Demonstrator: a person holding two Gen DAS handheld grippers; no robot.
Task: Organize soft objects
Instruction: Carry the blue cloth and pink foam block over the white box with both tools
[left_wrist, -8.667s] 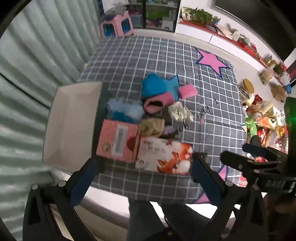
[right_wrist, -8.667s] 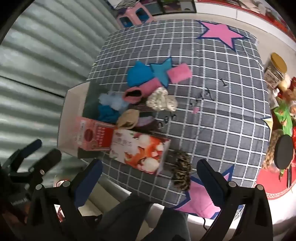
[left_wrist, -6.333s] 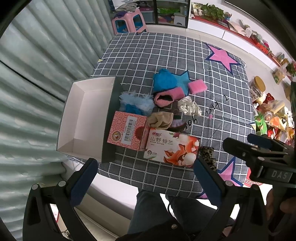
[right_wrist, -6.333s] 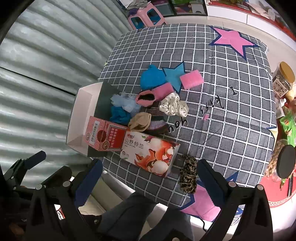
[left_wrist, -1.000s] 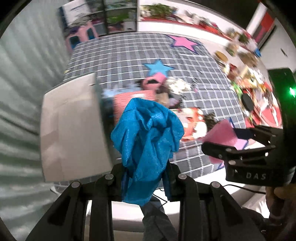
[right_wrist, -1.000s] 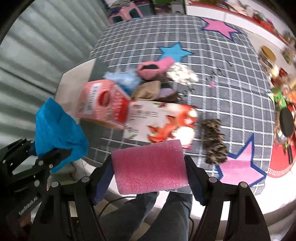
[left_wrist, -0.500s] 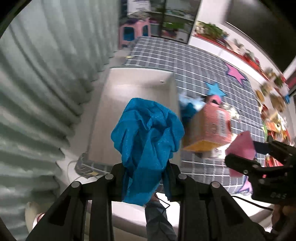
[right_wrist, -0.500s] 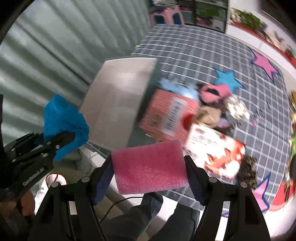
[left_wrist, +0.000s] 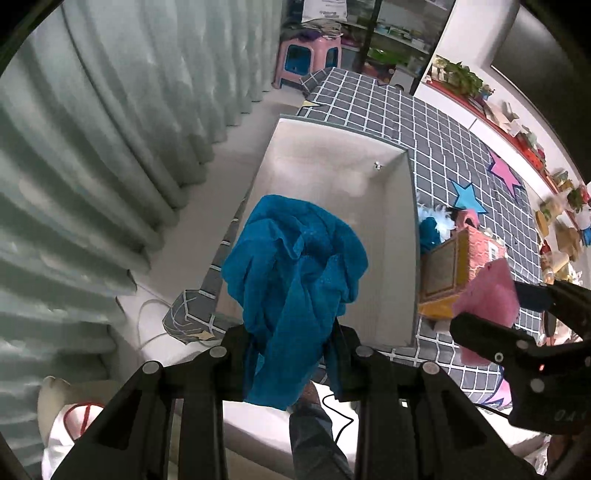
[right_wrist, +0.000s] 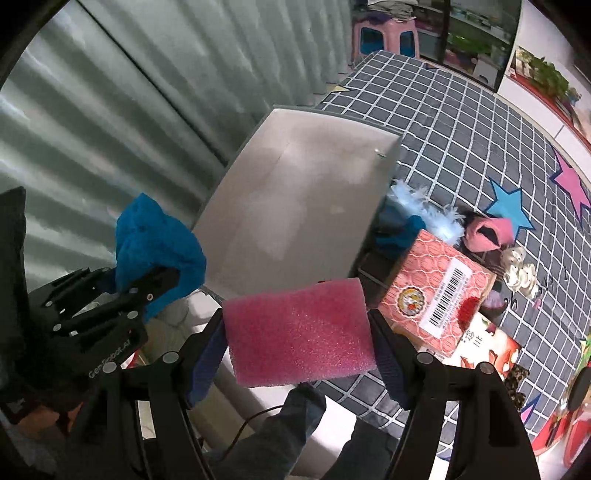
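Observation:
My left gripper (left_wrist: 291, 354) is shut on a crumpled blue cloth (left_wrist: 295, 266), held above the near end of the empty white box (left_wrist: 332, 177). My right gripper (right_wrist: 297, 332) is shut on a pink foam sponge (right_wrist: 299, 332), held above the near right corner of the white box (right_wrist: 295, 192). The blue cloth also shows in the right wrist view (right_wrist: 155, 236), and the sponge in the left wrist view (left_wrist: 487, 291). More soft items, a pink slipper (right_wrist: 487, 229) and pale blue fluff (right_wrist: 424, 206), lie on the checked table (right_wrist: 461, 122).
A pink carton (right_wrist: 439, 295) and a flowered tissue box (right_wrist: 484, 343) stand right of the white box. A corrugated grey curtain (left_wrist: 92, 147) hangs on the left. A pink stool (left_wrist: 306, 59) stands beyond the table. Snacks and jars (left_wrist: 561, 236) lie at the far right.
Both grippers, earlier open above the table, now hold the blue cloth and the pink sponge. In the last second they swung left from the tabletop to above the white box.

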